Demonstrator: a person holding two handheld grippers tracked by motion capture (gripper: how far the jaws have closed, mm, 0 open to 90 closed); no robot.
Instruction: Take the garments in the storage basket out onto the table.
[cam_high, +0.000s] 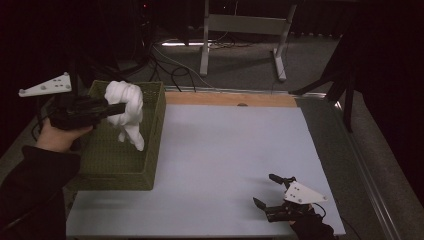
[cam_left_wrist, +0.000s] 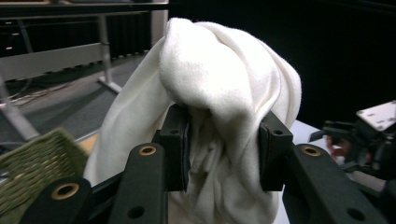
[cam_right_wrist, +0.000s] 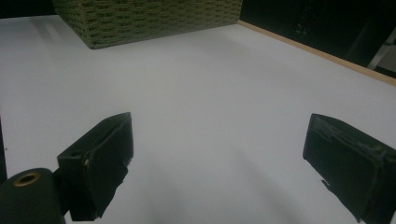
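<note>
A white cloth (cam_high: 126, 112) hangs bunched in the air over the green woven basket (cam_high: 150, 145) at the table's left. My left gripper (cam_high: 121, 108) is shut on the cloth, held level above the basket. In the left gripper view the cloth (cam_left_wrist: 224, 93) drapes over and between both pads (cam_left_wrist: 180, 149), which press into its folds. My right gripper (cam_high: 265, 191) rests low at the table's front right, jaws wide open with nothing between them. The right gripper view has the fingertips (cam_right_wrist: 109, 154) spread over bare white tabletop.
The white tabletop (cam_high: 225, 150) spreads between basket and right gripper, with a wooden strip (cam_high: 230, 99) along its far edge. Beyond the table stand a white metal frame (cam_high: 245, 25) and cables on the floor. The basket (cam_right_wrist: 140, 21) shows far off in the right gripper view.
</note>
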